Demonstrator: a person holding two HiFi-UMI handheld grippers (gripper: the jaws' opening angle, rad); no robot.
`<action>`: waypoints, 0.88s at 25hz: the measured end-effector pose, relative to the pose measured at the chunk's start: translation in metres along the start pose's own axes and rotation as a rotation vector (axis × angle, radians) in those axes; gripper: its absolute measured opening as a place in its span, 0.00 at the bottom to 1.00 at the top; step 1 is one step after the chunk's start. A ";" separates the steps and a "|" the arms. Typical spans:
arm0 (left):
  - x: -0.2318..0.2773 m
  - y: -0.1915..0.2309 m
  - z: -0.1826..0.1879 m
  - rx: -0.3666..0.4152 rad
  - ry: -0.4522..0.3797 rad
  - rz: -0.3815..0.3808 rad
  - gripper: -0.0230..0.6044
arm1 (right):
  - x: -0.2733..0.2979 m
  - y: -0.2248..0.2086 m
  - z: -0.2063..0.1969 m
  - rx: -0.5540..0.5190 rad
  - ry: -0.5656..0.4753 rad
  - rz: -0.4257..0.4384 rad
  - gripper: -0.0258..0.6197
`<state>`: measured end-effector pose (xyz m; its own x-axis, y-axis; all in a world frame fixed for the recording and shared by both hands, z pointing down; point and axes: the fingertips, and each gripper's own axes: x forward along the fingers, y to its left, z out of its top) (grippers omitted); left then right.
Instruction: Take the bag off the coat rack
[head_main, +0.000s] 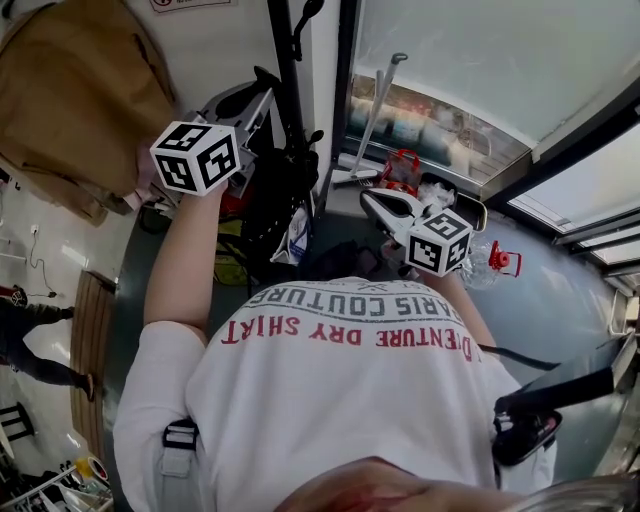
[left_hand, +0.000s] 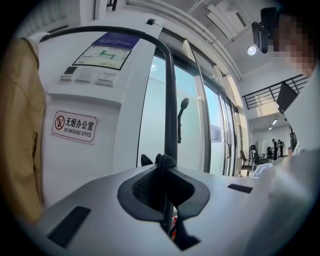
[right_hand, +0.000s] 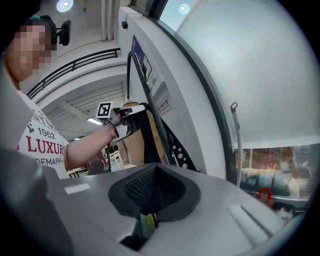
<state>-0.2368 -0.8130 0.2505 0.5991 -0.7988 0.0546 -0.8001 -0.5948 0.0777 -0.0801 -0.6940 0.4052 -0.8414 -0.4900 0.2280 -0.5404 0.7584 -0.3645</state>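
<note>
A black bag (head_main: 268, 195) hangs against the black coat rack pole (head_main: 283, 50). My left gripper (head_main: 262, 88) is raised high beside the pole. In the left gripper view my left gripper (left_hand: 167, 165) is shut on the bag's thin black strap (left_hand: 170, 100), which runs up from the jaws and arches over to the left. A knobbed rack peg (left_hand: 183, 106) stands just behind the strap. The right gripper view shows the same bag (right_hand: 148, 135) below that hand. My right gripper (head_main: 372, 205) (right_hand: 155, 172) hangs lower at the right, shut on nothing, apart from the bag.
A tan coat (head_main: 70, 95) hangs left of the rack against a white wall with a no-smoking sign (left_hand: 75, 127). Tall glass panels (left_hand: 192, 115) stand to the right. A red object (head_main: 402, 170) and a red-capped bottle (head_main: 495, 262) sit near the window sill.
</note>
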 end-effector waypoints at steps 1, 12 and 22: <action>0.000 0.001 0.008 -0.001 -0.013 0.000 0.05 | -0.001 0.000 0.000 0.001 -0.002 -0.001 0.04; -0.037 0.039 0.063 -0.043 -0.149 0.093 0.05 | -0.003 -0.003 0.001 0.008 -0.013 -0.004 0.04; -0.077 -0.008 -0.053 -0.207 -0.010 0.110 0.05 | -0.003 0.021 -0.015 -0.022 0.042 0.064 0.04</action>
<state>-0.2747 -0.7421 0.2979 0.5072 -0.8594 0.0649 -0.8370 -0.4732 0.2747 -0.0889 -0.6705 0.4111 -0.8733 -0.4225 0.2424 -0.4854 0.7969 -0.3597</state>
